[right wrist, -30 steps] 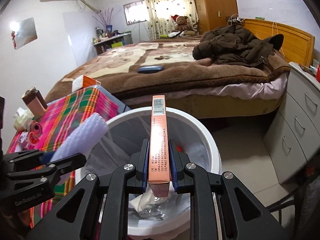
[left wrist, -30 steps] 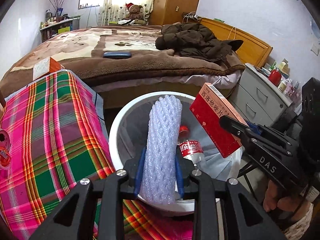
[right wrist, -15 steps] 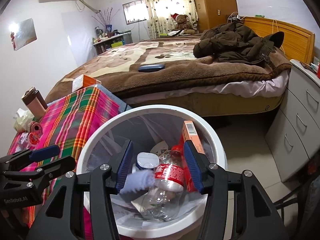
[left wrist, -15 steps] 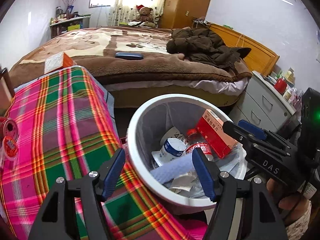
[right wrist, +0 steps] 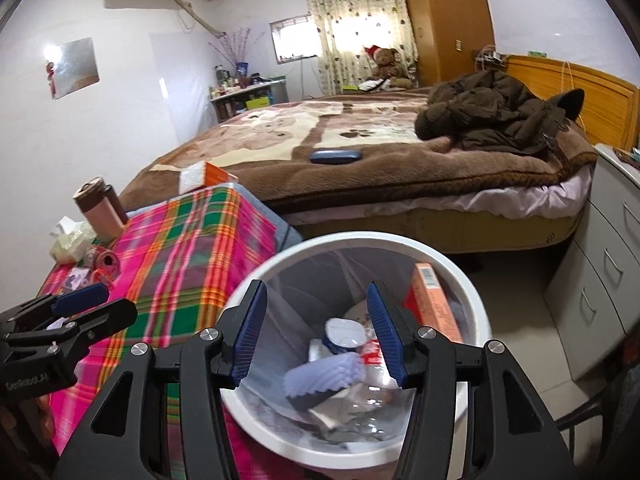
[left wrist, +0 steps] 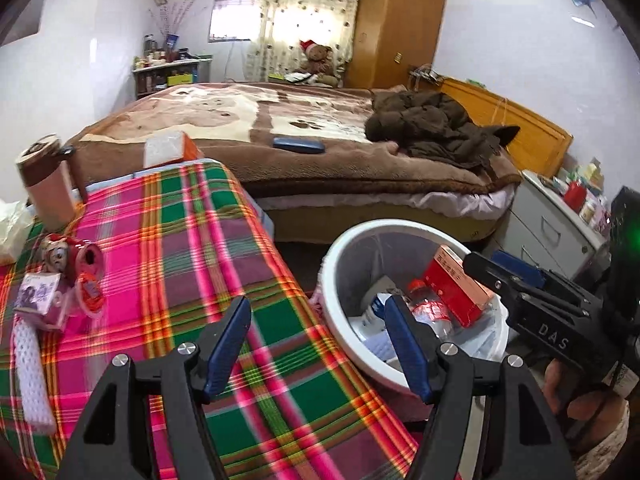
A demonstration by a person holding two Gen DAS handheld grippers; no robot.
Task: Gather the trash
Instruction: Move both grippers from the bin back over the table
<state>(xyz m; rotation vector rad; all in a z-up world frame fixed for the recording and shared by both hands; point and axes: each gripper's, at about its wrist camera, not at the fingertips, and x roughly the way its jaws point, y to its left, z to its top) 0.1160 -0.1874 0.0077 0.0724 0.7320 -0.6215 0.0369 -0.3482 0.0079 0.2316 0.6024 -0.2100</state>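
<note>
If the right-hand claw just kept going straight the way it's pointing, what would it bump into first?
Most likely the trash inside the white bin: the right gripper, open and empty, aims down into it, toward the pale foam sleeve on top of the pile. Depth is hard to judge in this view.

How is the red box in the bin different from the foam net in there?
The red box is stiff and flat-sided and leans upright against the bin wall; the foam net is soft, ribbed and curled, lying on the pile. The box is red and orange with printing; the net is plain pale lilac. Both sit loose inside the white bin, with nothing gripping them.
</note>
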